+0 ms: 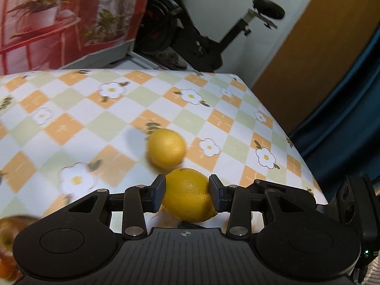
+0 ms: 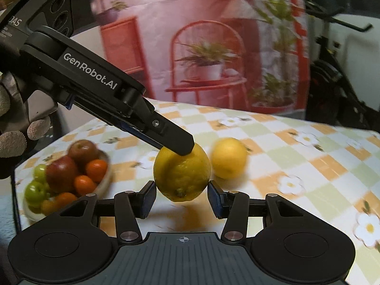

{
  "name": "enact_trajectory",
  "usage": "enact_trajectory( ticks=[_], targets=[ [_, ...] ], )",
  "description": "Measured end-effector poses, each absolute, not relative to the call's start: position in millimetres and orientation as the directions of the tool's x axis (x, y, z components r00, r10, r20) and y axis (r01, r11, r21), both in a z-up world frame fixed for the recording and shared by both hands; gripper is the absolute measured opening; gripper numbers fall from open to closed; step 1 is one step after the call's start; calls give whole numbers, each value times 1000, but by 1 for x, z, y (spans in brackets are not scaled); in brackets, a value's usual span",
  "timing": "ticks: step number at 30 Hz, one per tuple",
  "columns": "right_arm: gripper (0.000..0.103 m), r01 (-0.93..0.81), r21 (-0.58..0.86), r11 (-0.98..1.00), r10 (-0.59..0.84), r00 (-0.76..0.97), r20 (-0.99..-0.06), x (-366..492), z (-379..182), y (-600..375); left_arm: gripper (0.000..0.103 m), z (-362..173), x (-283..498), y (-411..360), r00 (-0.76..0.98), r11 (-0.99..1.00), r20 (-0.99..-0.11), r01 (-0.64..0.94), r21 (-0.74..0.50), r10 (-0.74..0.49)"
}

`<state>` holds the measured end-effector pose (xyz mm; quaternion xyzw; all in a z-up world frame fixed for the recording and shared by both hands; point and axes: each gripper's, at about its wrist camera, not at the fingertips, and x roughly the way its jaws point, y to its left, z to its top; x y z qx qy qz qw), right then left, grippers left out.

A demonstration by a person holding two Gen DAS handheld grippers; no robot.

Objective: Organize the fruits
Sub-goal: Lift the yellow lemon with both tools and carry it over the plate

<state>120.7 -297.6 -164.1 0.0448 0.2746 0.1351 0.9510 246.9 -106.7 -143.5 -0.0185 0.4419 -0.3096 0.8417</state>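
My left gripper is shut on a yellow lemon and holds it above the checked tablecloth. In the right wrist view the same lemon hangs from the left gripper's fingers, which reach in from the upper left. My right gripper is open, its pads on either side of the lemon with small gaps. A second lemon lies on the cloth just beyond; it also shows in the right wrist view.
A bowl with apples, small oranges and green fruits stands at the left of the table. The table's far edge faces an exercise bike. A printed backdrop hangs behind the table.
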Motion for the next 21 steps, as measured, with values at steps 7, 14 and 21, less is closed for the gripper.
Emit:
enact_trajectory(
  ticks=[7,14,21],
  targets=[
    [44,-344,134,929,363,788,-496,135,-138,-247,42,-119,234,-47,470,832,-709,459,-312,-525],
    [44,-430,118,895,427,752,-502,151,-122,-197,42,-108,222,3,521,857,-690,403,-321,-503],
    [44,-507,93,857,474,702,-532,161,-116,-153,42,-108,207,43,551,874,-680,344,-344,-485]
  ],
)
